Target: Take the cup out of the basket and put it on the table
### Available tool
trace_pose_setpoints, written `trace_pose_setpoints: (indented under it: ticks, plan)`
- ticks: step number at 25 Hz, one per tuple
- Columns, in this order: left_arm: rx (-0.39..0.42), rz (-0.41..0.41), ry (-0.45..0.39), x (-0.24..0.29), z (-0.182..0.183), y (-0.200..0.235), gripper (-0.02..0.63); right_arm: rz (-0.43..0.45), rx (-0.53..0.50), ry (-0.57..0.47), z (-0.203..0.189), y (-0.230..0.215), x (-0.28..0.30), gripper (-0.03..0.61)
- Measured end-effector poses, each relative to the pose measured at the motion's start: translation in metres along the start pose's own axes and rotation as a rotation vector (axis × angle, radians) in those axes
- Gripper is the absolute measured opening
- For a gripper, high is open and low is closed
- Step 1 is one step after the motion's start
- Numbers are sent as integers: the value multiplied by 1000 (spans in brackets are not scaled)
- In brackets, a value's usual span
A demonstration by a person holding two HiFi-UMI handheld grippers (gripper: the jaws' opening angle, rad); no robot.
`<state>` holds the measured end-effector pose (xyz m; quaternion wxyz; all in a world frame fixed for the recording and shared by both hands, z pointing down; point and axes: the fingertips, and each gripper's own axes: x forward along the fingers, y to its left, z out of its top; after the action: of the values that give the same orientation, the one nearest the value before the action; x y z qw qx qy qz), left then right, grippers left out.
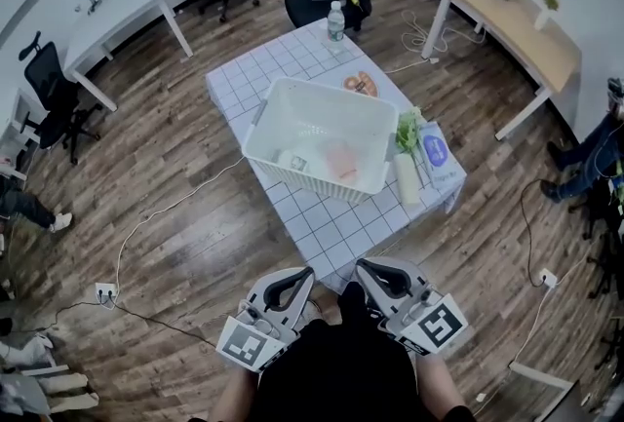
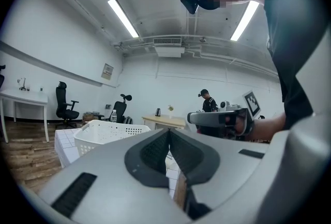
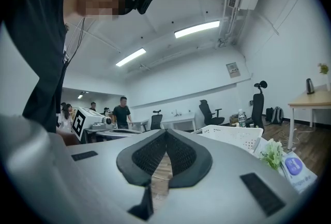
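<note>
Left gripper view shows my left gripper (image 2: 168, 134) with jaws pressed together on nothing; my right gripper (image 3: 165, 134) is the same. The 2 hover short of the counter (image 1: 327, 227), well apart from the pinkish cup (image 1: 341, 161) lying in the basket (image 1: 312, 178).

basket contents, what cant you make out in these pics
- Head view: the items lying in the basket are too small and pale to tell which is the cup.
- Left gripper view: the basket's own wall hides everything inside.
- Right gripper view: the basket is seen side-on again, so its inside is hidden.
</note>
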<state>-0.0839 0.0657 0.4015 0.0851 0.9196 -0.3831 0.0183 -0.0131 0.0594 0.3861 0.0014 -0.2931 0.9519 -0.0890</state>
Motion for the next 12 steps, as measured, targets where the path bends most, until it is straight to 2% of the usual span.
trace_pose_setpoints:
  ticks: [12]
  plan:
    - [-21,59,-13,76,12,10,9,51,7,-4,11,-80,0,25]
